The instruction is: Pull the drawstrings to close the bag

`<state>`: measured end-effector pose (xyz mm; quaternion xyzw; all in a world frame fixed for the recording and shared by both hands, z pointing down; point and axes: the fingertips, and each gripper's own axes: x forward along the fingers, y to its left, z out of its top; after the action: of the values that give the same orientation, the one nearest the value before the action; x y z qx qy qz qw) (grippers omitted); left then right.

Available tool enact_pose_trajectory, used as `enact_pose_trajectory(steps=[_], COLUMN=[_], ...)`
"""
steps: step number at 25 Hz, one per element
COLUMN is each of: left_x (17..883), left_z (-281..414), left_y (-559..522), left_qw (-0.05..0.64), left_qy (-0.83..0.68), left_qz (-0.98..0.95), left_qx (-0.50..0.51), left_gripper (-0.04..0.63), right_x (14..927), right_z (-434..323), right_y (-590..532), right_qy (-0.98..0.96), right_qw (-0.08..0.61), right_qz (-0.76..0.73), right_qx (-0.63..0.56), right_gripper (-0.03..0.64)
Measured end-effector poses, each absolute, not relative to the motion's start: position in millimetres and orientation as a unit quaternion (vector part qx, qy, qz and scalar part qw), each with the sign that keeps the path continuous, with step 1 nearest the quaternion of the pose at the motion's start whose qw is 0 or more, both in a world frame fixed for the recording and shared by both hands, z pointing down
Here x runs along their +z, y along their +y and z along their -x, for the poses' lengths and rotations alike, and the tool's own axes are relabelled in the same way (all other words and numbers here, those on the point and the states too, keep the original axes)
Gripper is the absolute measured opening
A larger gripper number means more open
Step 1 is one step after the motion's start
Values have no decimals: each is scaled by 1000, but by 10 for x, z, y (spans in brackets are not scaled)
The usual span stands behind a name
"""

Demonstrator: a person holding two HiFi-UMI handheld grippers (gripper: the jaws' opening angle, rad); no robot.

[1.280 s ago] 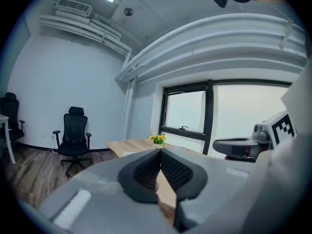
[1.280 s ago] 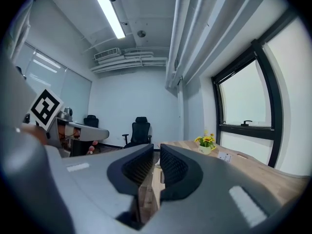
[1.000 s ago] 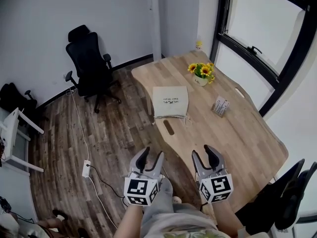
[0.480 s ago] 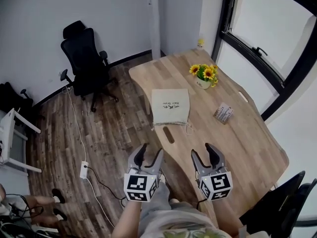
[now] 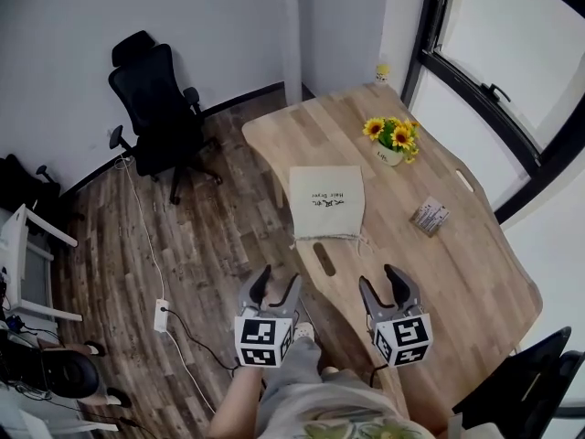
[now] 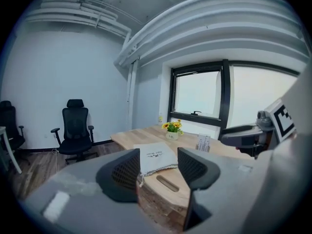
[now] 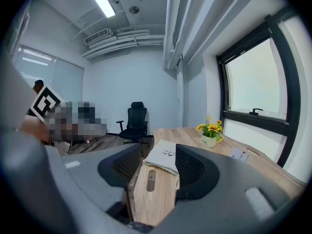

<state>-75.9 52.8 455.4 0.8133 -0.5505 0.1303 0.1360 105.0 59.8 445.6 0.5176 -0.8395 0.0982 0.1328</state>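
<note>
Grippers, one pair, hand-held: the left gripper [image 5: 271,282] and right gripper [image 5: 384,277] are carried side by side at six o'clock in the head view, by the near edge of the wooden table [image 5: 457,273]. Both sets of jaws stand wide apart, having just been opening, and nothing is caught between either pair.

Slot [image 5: 324,259], oblong, cut in the tabletop: found at twelve o'clock, just ahead.

Drawstring bag [image 5: 327,199], cream, printed: laid flat just beyond the slot, with its mouth toward the grippers. The drawstrings [image 5: 358,240] are trailed along the near hem and are untouched.

Printed box [image 5: 430,216]: placed at two o'clock. Pot of sunflowers [image 5: 395,142]: placed at one o'clock, farther off. Office chair [image 5: 151,94]: stood at ten o'clock, on the floor.

Step judged in hand: the approach, with no pull yet begun. For the next move, both grippers are to be brought forward and down to the hem, and the thin cords pinched low against the wood.
</note>
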Motion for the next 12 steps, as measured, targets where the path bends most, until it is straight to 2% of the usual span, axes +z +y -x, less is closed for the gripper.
enact_pose_trajectory(steps=[12], left_x=[5115], left_z=[1040], left_y=[-34], left_qw=[164], left_qy=[-518], left_qz=[-822], left_qx=[172], left_gripper=[239], right_x=[5140], right_z=[-929], right_y=[137], right_qy=[-804], right_qw=[221], right_qz=[-536], right_qx=[132], right_gripper=[213])
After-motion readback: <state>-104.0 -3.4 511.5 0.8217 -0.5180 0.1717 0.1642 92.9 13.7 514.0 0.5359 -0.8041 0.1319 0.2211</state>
